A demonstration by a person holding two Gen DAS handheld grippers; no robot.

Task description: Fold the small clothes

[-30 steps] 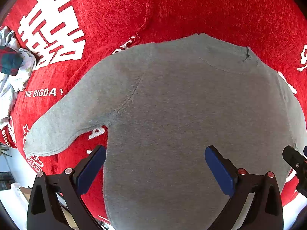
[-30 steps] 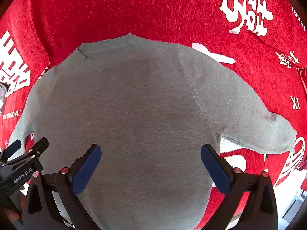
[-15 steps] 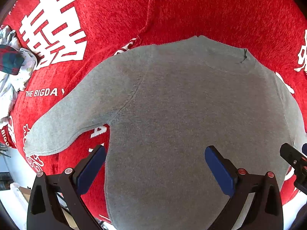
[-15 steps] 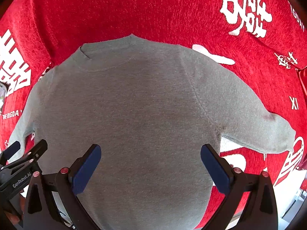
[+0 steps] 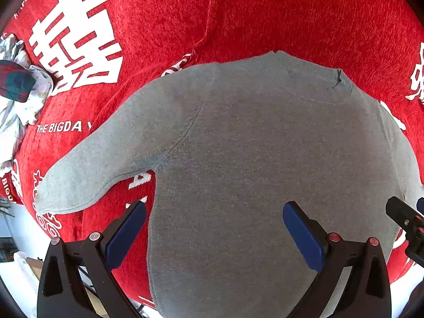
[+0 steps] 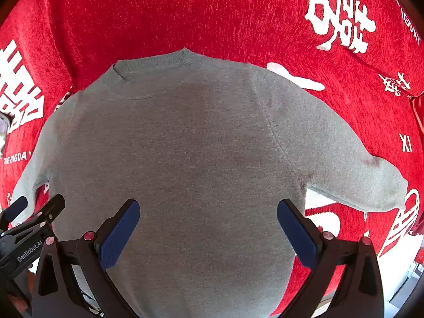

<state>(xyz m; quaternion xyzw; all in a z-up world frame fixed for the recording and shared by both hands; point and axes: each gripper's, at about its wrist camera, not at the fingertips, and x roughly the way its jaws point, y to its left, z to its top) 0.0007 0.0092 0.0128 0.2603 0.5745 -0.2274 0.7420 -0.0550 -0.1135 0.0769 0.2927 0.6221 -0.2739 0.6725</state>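
A red cloth (image 5: pixel 291 13) with white printed characters covers the table. A grey sweater (image 5: pixel 251 172) lies flat and unfolded on this cloth, neckline away from the grippers and both sleeves spread outward. The left gripper (image 5: pixel 212 230) hovers above the lower body of the sweater with its fingers wide apart, holding nothing. The right gripper (image 6: pixel 206 228) hovers likewise, fingers wide apart. A small pile of clothes (image 5: pixel 18 90) sits at the cloth's left edge.

My surface wears a red cloth (image 5: pixel 291 13) with white lettering. A grey sweater (image 5: pixel 251 159) lies flat on it. Crumpled clothes (image 5: pixel 18 90) sit at its left edge.
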